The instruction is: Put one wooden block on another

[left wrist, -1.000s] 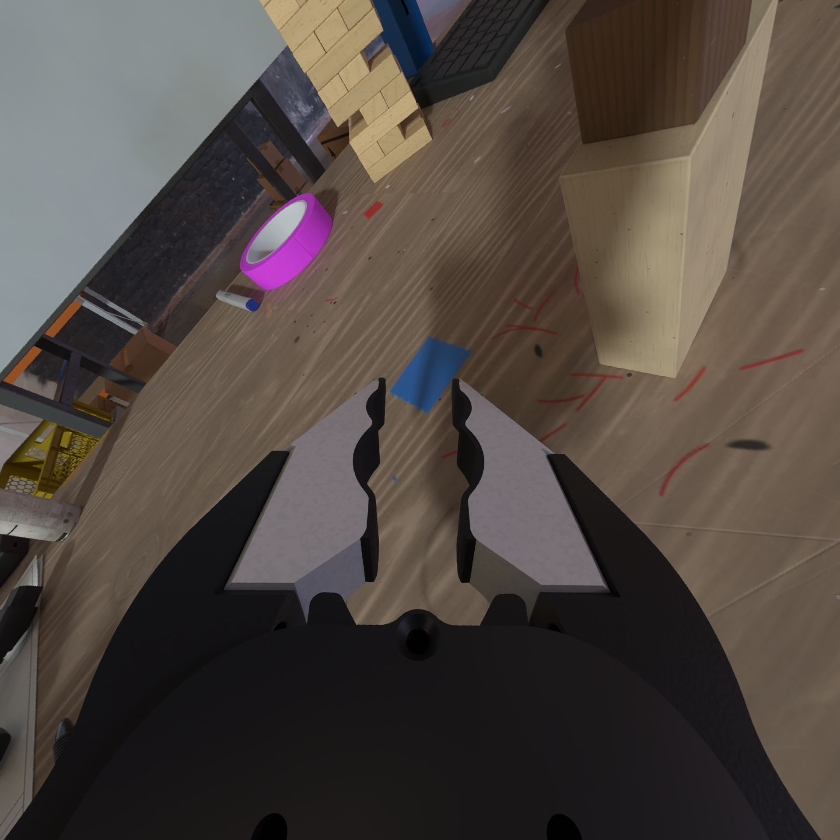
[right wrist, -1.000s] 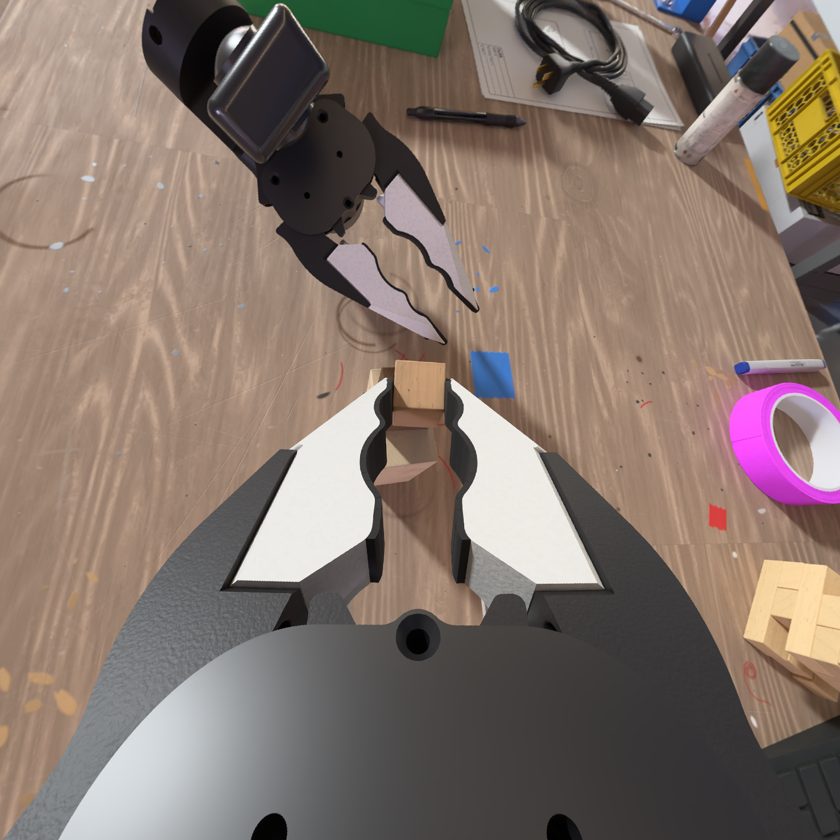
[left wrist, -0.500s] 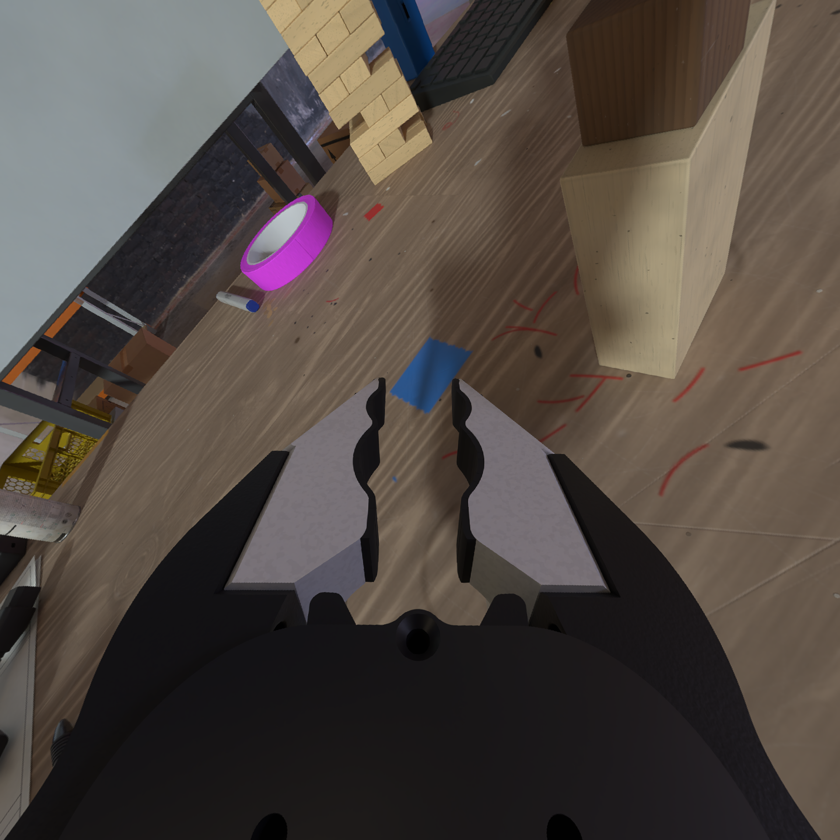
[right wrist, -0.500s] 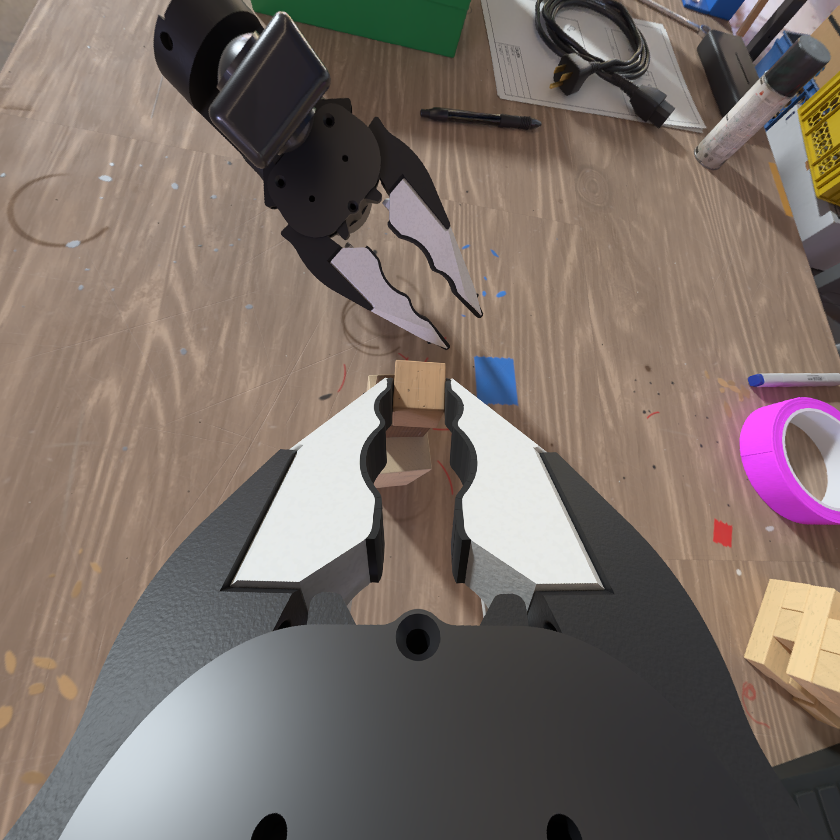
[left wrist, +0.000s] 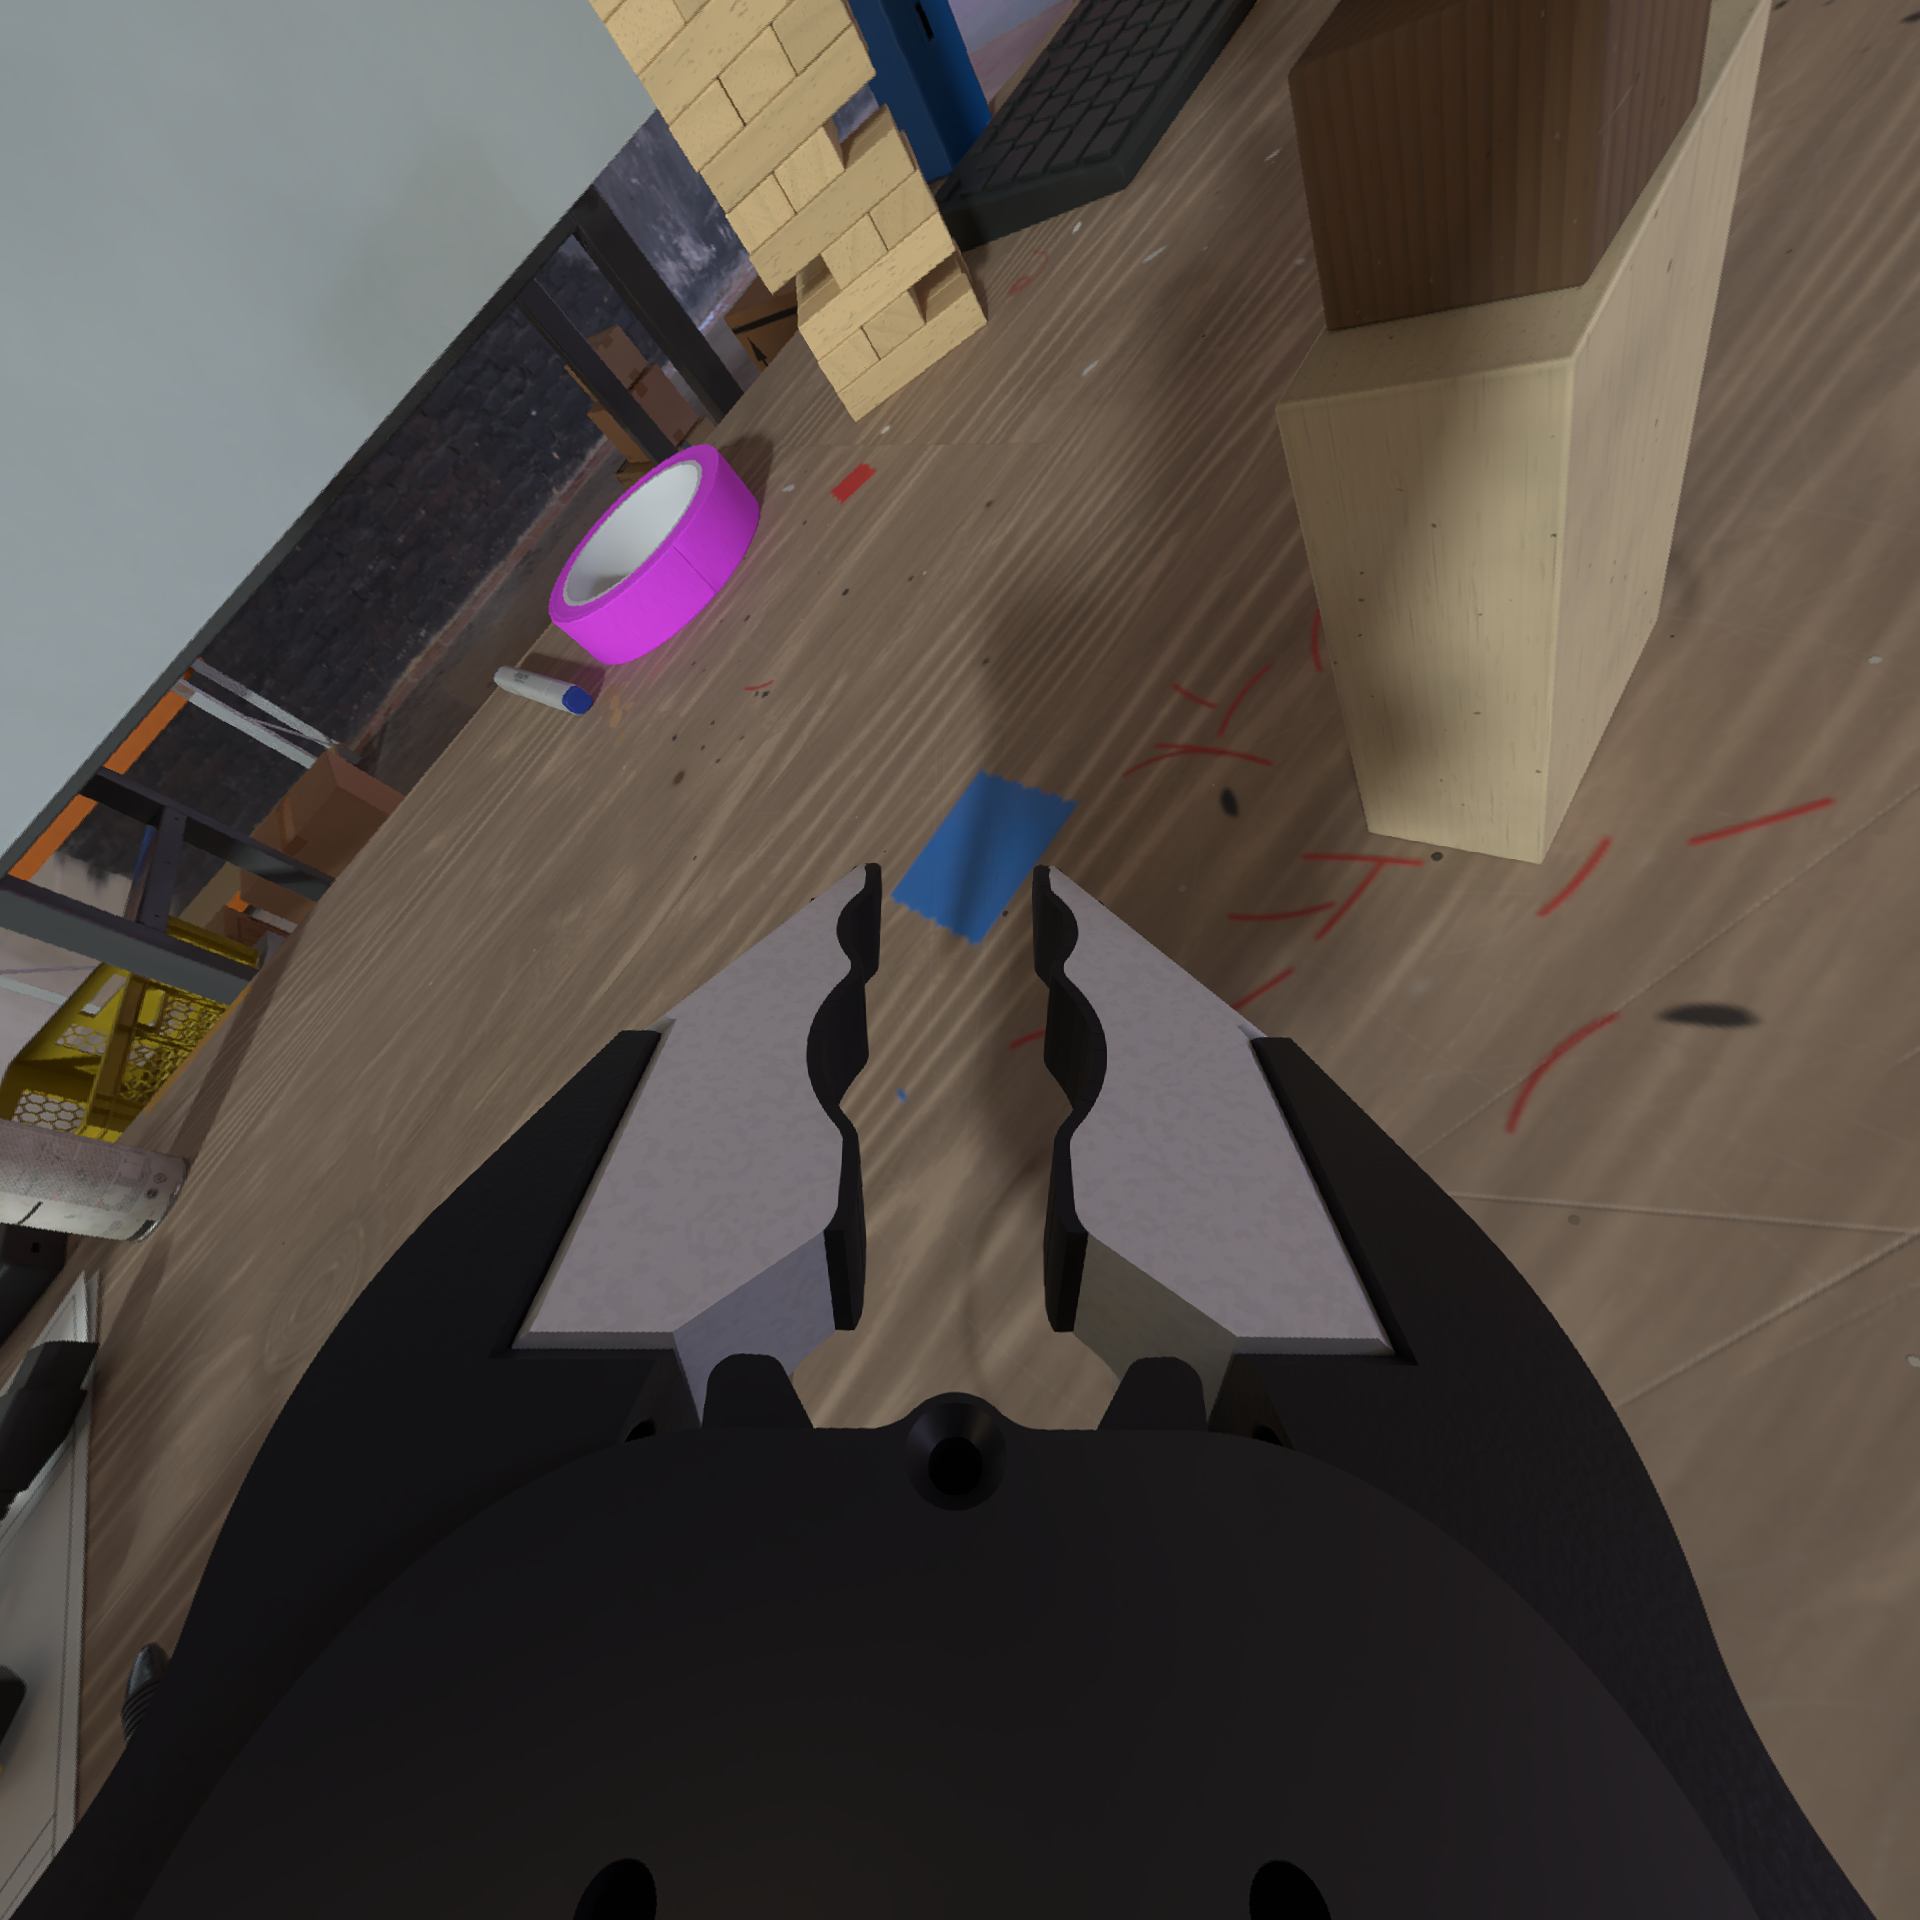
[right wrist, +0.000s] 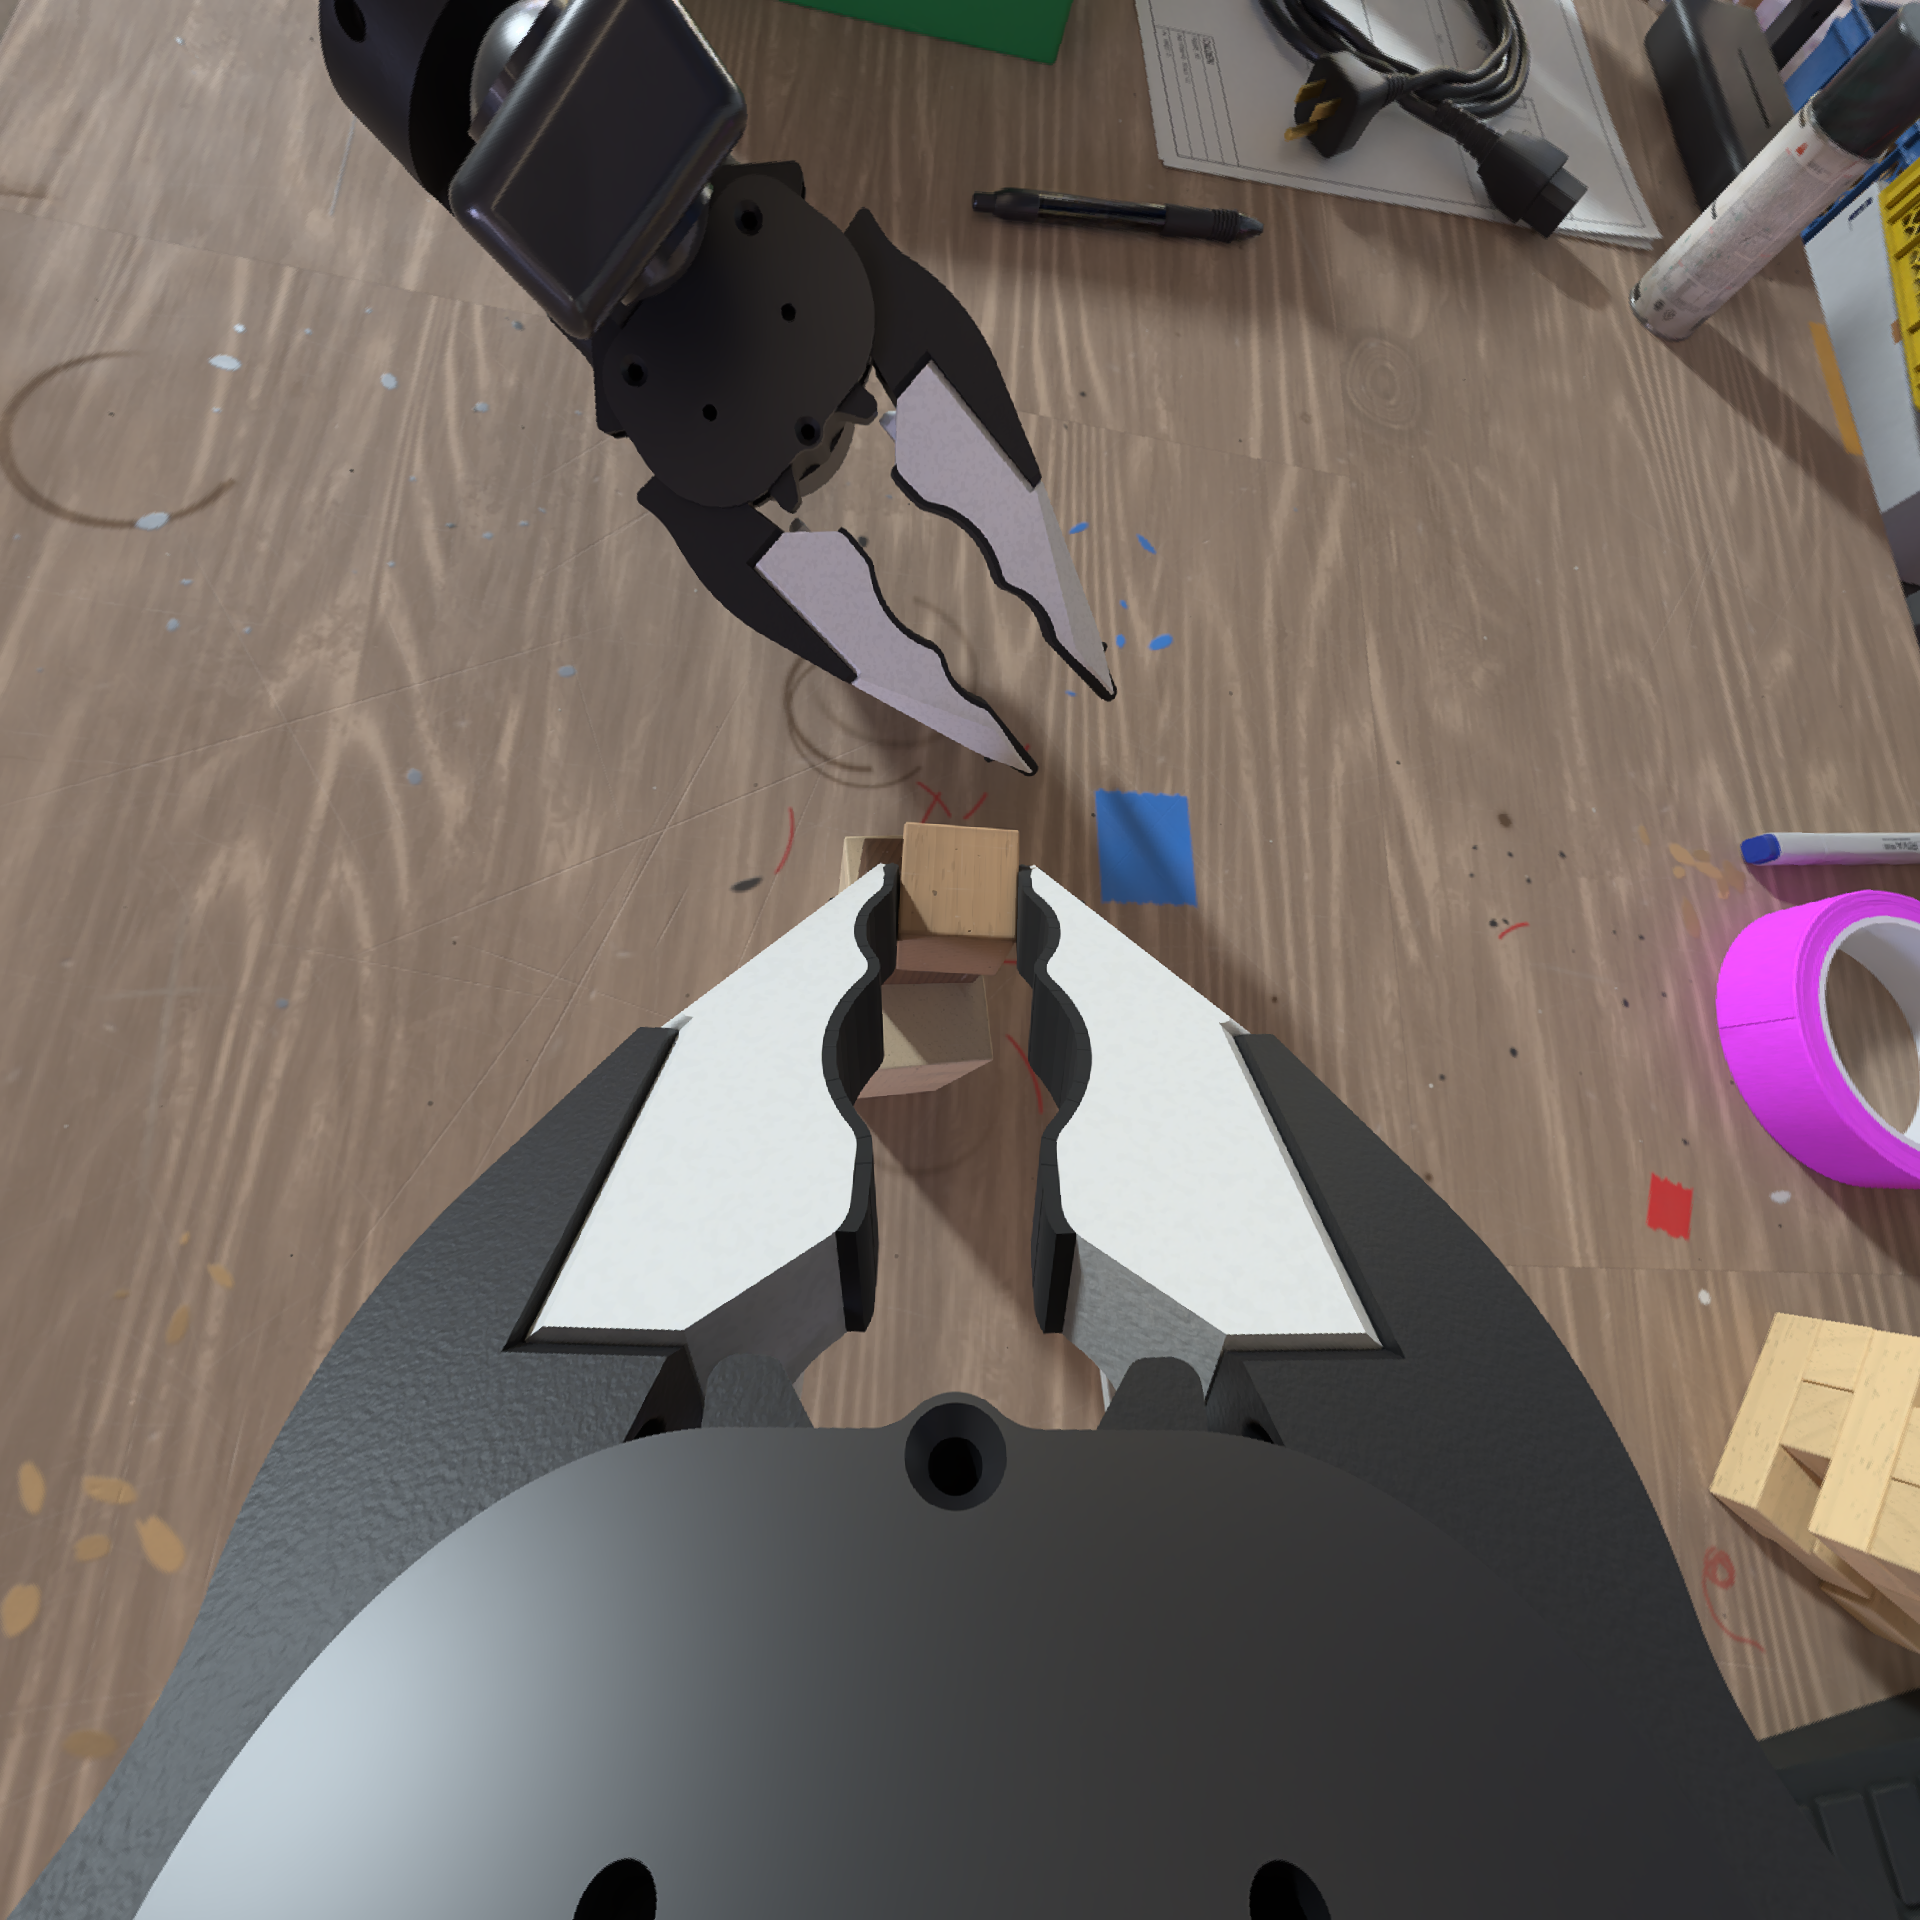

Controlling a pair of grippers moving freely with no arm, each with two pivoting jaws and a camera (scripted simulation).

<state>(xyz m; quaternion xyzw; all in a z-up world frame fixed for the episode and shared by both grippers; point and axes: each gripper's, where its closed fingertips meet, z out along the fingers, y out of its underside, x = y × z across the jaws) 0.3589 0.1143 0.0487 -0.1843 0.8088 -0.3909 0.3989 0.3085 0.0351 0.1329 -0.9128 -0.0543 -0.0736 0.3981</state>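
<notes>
In the right wrist view my right gripper is shut on a light wooden block at its fingertips. Directly under it, seen through the finger gap, is a second wooden block on the table; I cannot tell if they touch. A sliver of another block shows past the left fingertip. My left gripper hovers open and empty just beyond the blocks, tips pointing down at them. In the left wrist view it is open, with a pale block to its right and a darker wood face above that.
A blue tape patch, a pink tape roll, a marker and a wooden block tower lie to the right. A pen, a cable on paper and a spray can are at the back.
The right gripper, still holding the block, has shifted slightly, and the table items have spread a little outward in its view. The left wrist view is almost unchanged.
</notes>
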